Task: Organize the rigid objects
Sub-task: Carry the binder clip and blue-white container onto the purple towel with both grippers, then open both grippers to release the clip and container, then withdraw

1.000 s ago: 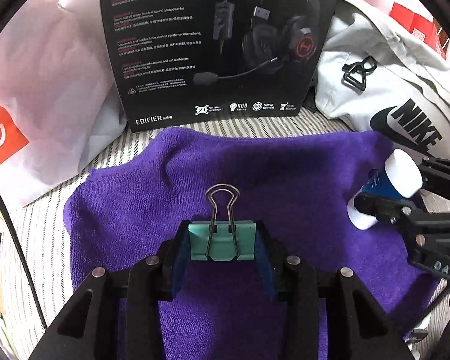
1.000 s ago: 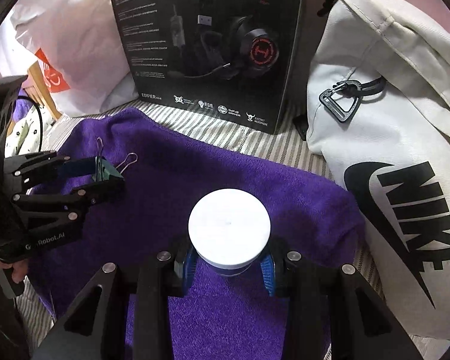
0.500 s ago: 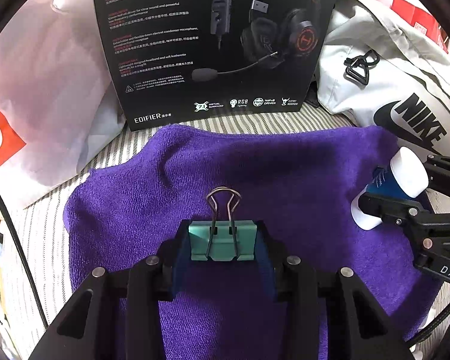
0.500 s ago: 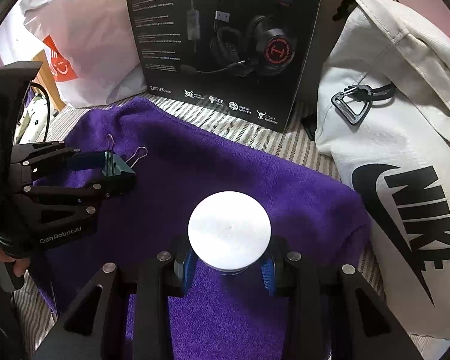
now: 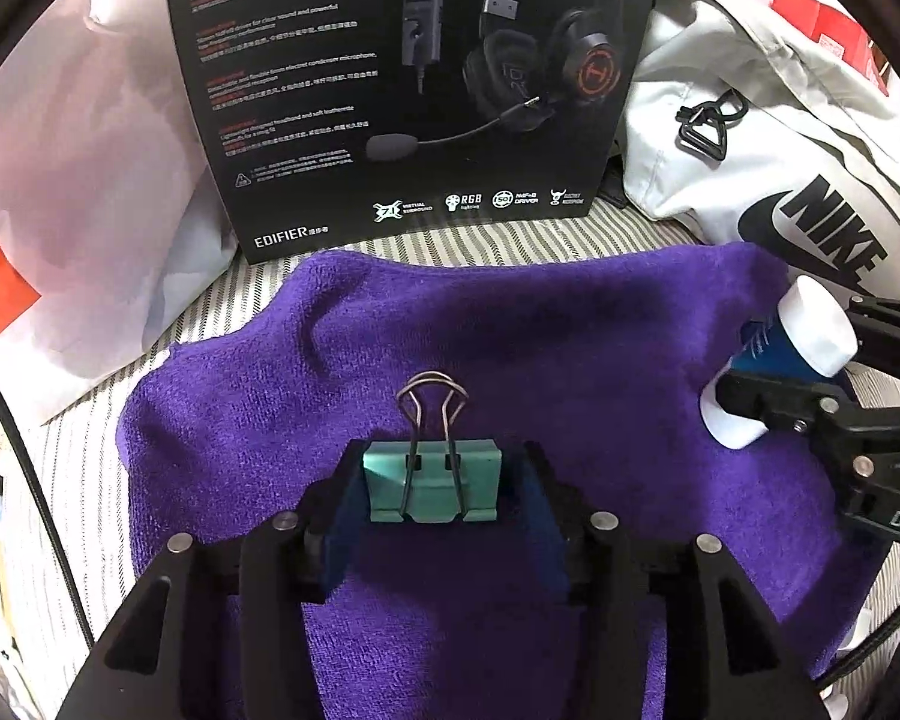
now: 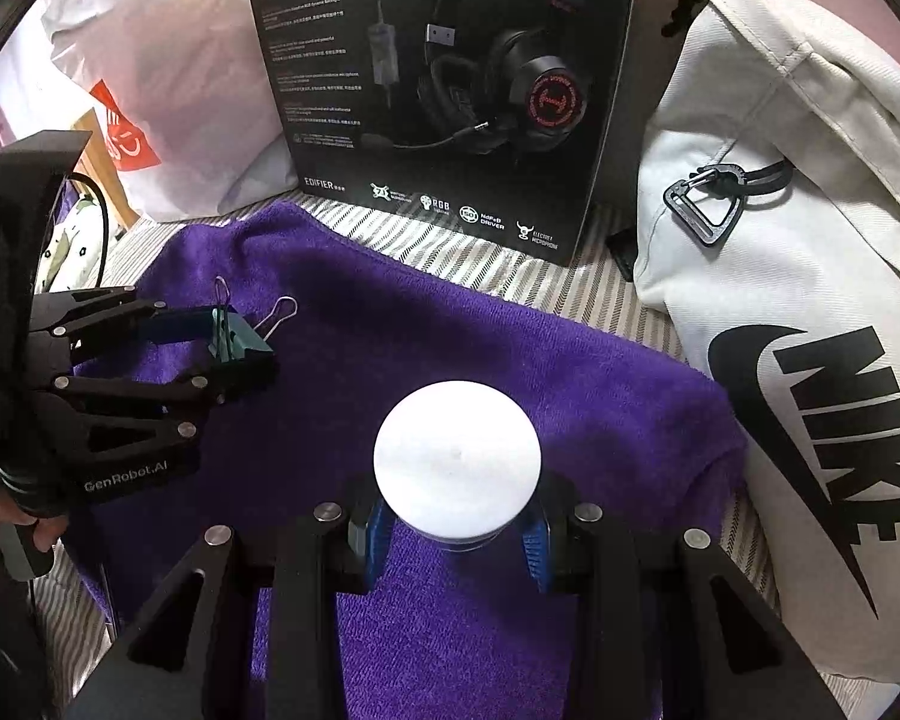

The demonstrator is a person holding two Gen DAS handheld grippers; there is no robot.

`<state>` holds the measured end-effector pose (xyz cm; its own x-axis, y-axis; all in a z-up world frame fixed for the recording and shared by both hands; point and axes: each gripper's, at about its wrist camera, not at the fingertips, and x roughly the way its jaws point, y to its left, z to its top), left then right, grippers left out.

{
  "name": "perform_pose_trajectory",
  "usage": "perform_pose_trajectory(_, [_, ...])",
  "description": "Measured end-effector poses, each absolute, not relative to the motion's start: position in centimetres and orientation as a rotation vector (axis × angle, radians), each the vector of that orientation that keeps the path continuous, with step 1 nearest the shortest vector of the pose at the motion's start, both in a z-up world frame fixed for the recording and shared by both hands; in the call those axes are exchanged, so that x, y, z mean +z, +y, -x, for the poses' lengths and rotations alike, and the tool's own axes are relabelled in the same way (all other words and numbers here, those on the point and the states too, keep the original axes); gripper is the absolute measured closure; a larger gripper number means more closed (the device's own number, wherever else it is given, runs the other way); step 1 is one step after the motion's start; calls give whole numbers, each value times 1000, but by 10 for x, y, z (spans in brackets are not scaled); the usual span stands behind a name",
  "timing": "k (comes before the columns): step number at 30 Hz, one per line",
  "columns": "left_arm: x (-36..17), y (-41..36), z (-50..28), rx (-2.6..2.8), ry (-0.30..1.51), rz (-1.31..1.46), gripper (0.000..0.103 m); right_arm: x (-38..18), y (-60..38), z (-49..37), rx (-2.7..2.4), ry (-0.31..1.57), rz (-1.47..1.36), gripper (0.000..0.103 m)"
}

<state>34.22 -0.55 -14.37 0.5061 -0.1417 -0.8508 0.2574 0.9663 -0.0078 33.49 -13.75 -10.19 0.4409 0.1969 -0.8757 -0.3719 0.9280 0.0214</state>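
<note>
Support surface: grey-and-white striped fabric covering (image 5: 480, 240). Laid directly on it: a purple towel (image 5: 570, 348), spread and rumpled; a black Edifier headset box (image 6: 450, 90), stood upright behind the towel; a white Nike bag (image 6: 810, 300) at right; a white plastic bag (image 5: 90, 150) at left.

Teal binder clip (image 5: 432, 489), purple towel (image 5: 570, 348), grey-striped sheet (image 5: 498, 240) (white-capped blue bottle (image 5: 780, 354) alongside)

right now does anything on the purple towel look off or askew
Nothing spilled or damaged. The purple towel is rumpled and skewed on the striped surface. The teal binder clip sits loose between the left gripper fingers, which have just been opening. The right gripper holds the white-capped bottle.
</note>
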Motion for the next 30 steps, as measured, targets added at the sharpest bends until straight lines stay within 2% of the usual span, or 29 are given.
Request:
perform_pose_trajectory(4, [-145, -10, -342, -235, 997, -149, 48, -98, -141, -334, 360, 1067, 184, 67])
perform_pose_trajectory(6, [-146, -10, -344, -204, 1004, -156, 34, -97, -145, -335, 340, 1068, 177, 67])
perform_pose_trajectory(7, [-147, -8, -345, -191, 1012, -145, 32, -98, -146, -336, 336, 1072, 174, 67])
perform_pose_trajectory(17, [-151, -10, -347, -176, 1019, -154, 23, -100, -144, -335, 339, 1075, 199, 66])
perform_pose_trajectory(20, [-151, -10, -346, -171, 1019, -164, 21, -100, -145, -335, 343, 1081, 197, 59])
perform_pose_trajectory(22, [-152, -11, -347, -171, 1016, -171, 21, -100, -144, -334, 344, 1082, 202, 44])
perform_pose_trajectory(24, [-152, -12, -346, -167, 1015, -178, 21, -99, -142, -333, 342, 1070, 218, 37])
perform_pose_trajectory(30, [-149, -20, -341, -147, 1012, -223, 16, -94, -143, -330, 336, 1072, 232, 36])
